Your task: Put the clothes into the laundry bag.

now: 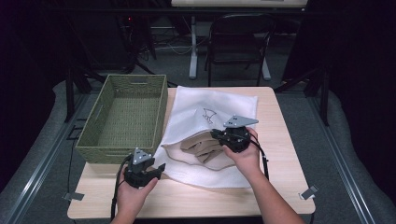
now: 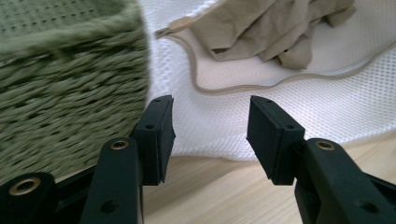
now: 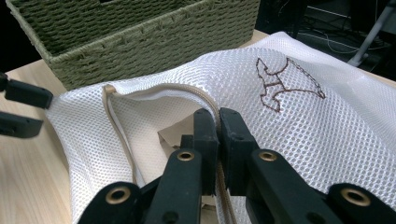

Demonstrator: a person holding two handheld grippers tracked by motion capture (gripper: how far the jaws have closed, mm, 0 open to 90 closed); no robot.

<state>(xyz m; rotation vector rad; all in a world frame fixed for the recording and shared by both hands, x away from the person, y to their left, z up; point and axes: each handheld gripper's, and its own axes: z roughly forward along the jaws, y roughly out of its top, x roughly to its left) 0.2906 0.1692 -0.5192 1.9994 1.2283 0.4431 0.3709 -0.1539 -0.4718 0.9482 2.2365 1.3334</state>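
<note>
Table (image 1: 280,186) of pale wood, seen from above, carries a green woven basket (image 1: 123,116) on its left part and a white mesh bag (image 1: 210,135) spread flat just beside it. The bag's mouth faces the person and gapes, with a crumpled tan cloth (image 1: 203,145) lying half inside the opening. The right gripper (image 1: 223,136) sits at the upper lip of that mouth, over the cloth, with the person's right hand (image 1: 245,156) behind it. The left gripper (image 1: 156,170) rests low near the bag's front left corner, close to the basket's near wall, held by the left hand (image 1: 135,191).

Along the left gripper's own jaws, the two black pads stand wide apart with nothing between them. Beyond them lies the bag's (image 2: 280,107) near edge on the wood, its tan zipper trim (image 2: 224,88) curving across, the cloth (image 2: 271,28) farther in, and the basket (image 2: 70,88) close on the left, somewhat blurred.

In the right gripper view, the right gripper (image 3: 218,140) has its jaws drawn nearly together on the bag's (image 3: 327,140) zipper trim (image 3: 187,91) at the top of the opening; it seems pinched on that edge, though the pads hide the contact itself. A brown stitched figure (image 3: 285,84) marks the mesh to the right, the cloth (image 3: 173,135) peeks out below the lip, the basket (image 3: 140,37) stands behind, and the left gripper's (image 3: 21,109) pads show at the left edge.
</note>
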